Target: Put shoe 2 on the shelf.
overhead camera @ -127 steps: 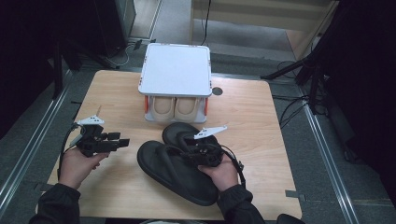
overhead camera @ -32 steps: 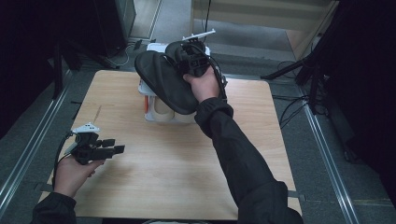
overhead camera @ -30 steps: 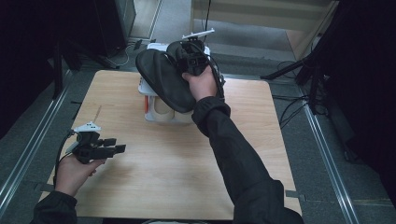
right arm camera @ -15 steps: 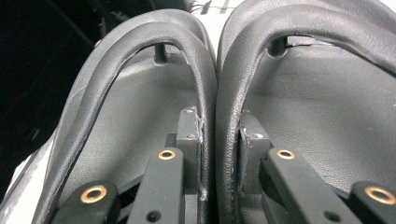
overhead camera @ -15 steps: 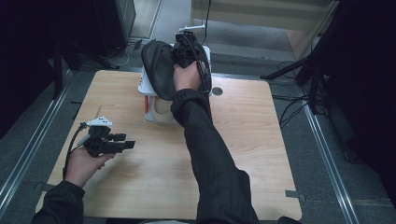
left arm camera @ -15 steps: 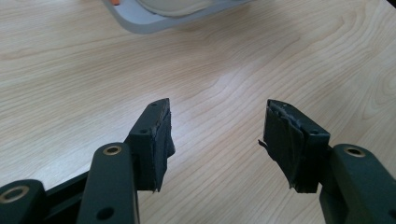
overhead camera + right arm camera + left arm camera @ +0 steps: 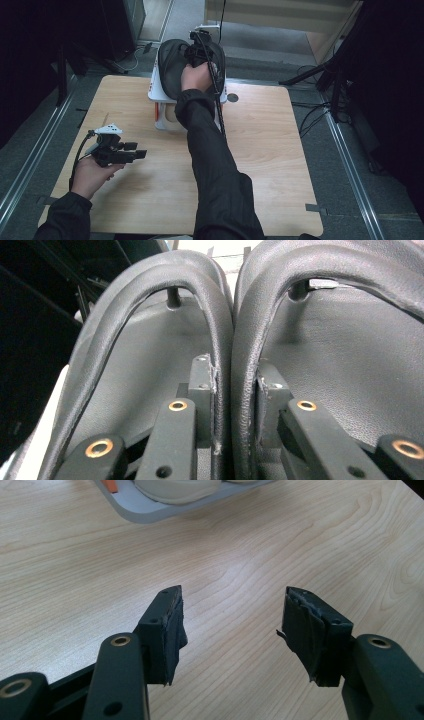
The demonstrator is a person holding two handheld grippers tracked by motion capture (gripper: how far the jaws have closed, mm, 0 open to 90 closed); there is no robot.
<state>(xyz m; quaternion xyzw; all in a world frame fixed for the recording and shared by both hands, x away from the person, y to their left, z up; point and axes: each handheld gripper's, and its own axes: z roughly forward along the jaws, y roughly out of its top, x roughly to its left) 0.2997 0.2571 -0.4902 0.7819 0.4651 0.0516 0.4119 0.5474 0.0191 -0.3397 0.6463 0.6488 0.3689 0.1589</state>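
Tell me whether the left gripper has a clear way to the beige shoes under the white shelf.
Probably yes: the left gripper is open, and bare table lies between it and the beige shoes.

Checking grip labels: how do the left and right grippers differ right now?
The left gripper has its jaws spread with nothing between them; the right gripper is clamped on the black sandals' straps. The left sits low over the wooden table; the right is at the white rack. Both are hand-held.
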